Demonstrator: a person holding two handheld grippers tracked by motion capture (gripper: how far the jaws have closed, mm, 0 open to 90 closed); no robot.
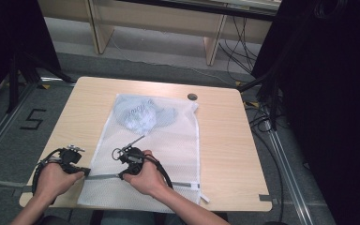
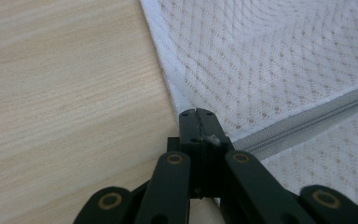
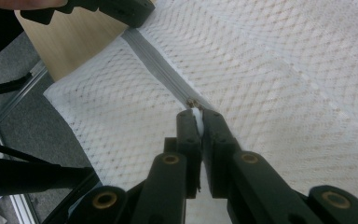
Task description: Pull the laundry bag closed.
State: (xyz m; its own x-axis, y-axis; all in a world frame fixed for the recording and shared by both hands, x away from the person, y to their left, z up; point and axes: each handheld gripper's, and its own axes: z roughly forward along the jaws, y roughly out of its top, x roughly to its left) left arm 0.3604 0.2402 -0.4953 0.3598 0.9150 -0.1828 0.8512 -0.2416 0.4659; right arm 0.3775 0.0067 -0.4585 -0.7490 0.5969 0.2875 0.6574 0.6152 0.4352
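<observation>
A white mesh laundry bag (image 1: 168,140) lies flat on the wooden table (image 1: 225,140), with a blue-grey garment (image 1: 143,115) inside its far end. A grey zipper (image 1: 104,176) crosses the bag near the front edge. My left gripper (image 1: 86,172) is at the bag's left edge, its jaws shut (image 2: 198,114) on the hem by the zipper's (image 2: 307,121) end. A short way to the right along the zipper, my right gripper (image 1: 122,176) is shut (image 3: 196,114) on the small white zipper pull (image 3: 196,111), just behind the slider (image 3: 192,101).
A small dark round disc (image 1: 192,96) sits on the table beyond the bag's far right corner. Bare wood lies on both sides of the bag. Black stands and cables (image 1: 267,117) flank the table, and a pale shelf unit (image 1: 159,23) stands behind it.
</observation>
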